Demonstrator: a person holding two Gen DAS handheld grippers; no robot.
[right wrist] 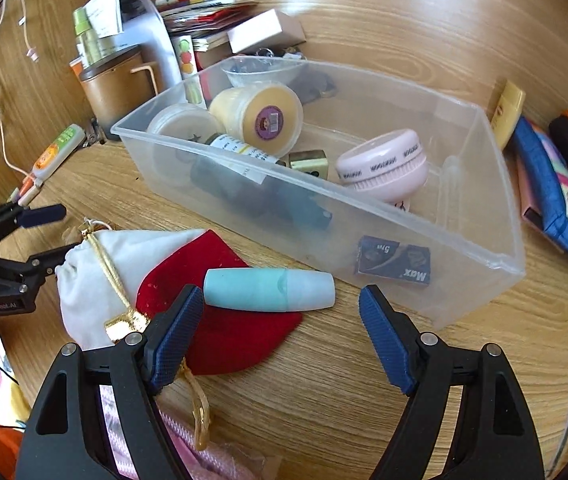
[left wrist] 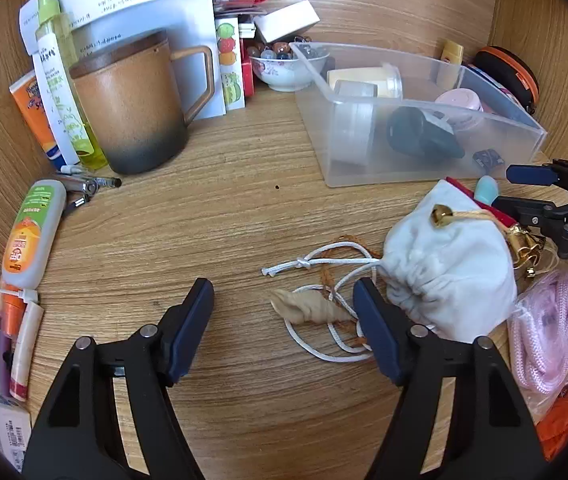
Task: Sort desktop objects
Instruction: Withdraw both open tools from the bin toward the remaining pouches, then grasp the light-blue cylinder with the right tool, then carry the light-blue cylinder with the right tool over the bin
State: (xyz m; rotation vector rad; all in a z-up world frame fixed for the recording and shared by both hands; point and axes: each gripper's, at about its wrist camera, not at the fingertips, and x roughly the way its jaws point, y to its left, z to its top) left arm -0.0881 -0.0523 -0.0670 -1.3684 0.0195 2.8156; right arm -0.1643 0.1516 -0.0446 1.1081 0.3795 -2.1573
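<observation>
While both our grippers hang over the wooden desk (left wrist: 244, 208), neither holds anything. Our left gripper (left wrist: 284, 304) has its jaws spread wide, low over the bare wood near the desk's front edge; a pale shell (left wrist: 307, 308) lies between its fingers, touching neither, on a tangle of white cord (left wrist: 323, 256). Just beside its right finger sits the white pouch (left wrist: 447, 268), whose gold cord (right wrist: 108, 264) trails over the red pouch (right wrist: 224, 332) next to it. Our right gripper (right wrist: 280, 304) is also spread wide, poised just short of the teal tube (right wrist: 268, 290), which lies on its side across the red pouch and close to the near wall of the clear bin (right wrist: 403, 236). We cannot tell whether tube and bin touch. Inside the bin we see a yellow tub (right wrist: 260, 118), a white jar (right wrist: 184, 120), a dark bottle (right wrist: 244, 184), a pink round case (right wrist: 383, 164) and a small dark box (right wrist: 393, 262), the box near the bin's front right corner. Toward the desk's back left corner stand a brown mug (left wrist: 132, 100) and a green spray bottle (left wrist: 64, 76); an orange-labelled tube (left wrist: 32, 236) lies along the left edge. A pink rope bundle (left wrist: 547, 328) rests near the front right, beside the white pouch.
</observation>
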